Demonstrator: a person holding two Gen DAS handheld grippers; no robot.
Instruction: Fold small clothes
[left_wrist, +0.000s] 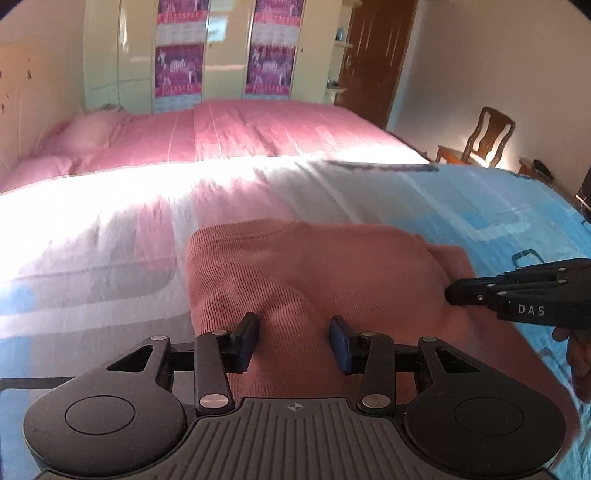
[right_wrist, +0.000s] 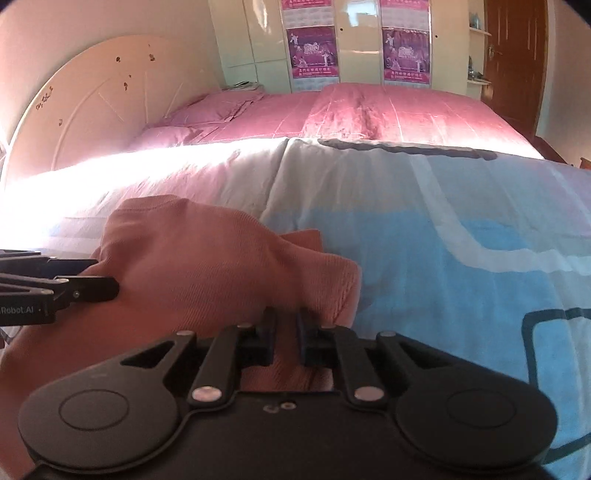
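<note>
A salmon-pink ribbed garment (left_wrist: 295, 266) lies partly folded on the blue and white bedspread; it also shows in the right wrist view (right_wrist: 192, 258). My left gripper (left_wrist: 294, 341) is open, its jaws spread over the garment's near part with cloth bulging between them. My right gripper (right_wrist: 286, 332) is shut on a fold of the garment near its right edge. The right gripper shows from the side in the left wrist view (left_wrist: 454, 291), its tip on the cloth. The left gripper shows at the left edge of the right wrist view (right_wrist: 107, 288).
The bedspread (right_wrist: 461, 240) covers the near bed. A pink bed (left_wrist: 258, 129) with pillows (left_wrist: 85, 133) lies beyond, with a round headboard (right_wrist: 92, 99), a wardrobe (left_wrist: 221, 51), a brown door (left_wrist: 376, 55) and a wooden chair (left_wrist: 480, 136) at right.
</note>
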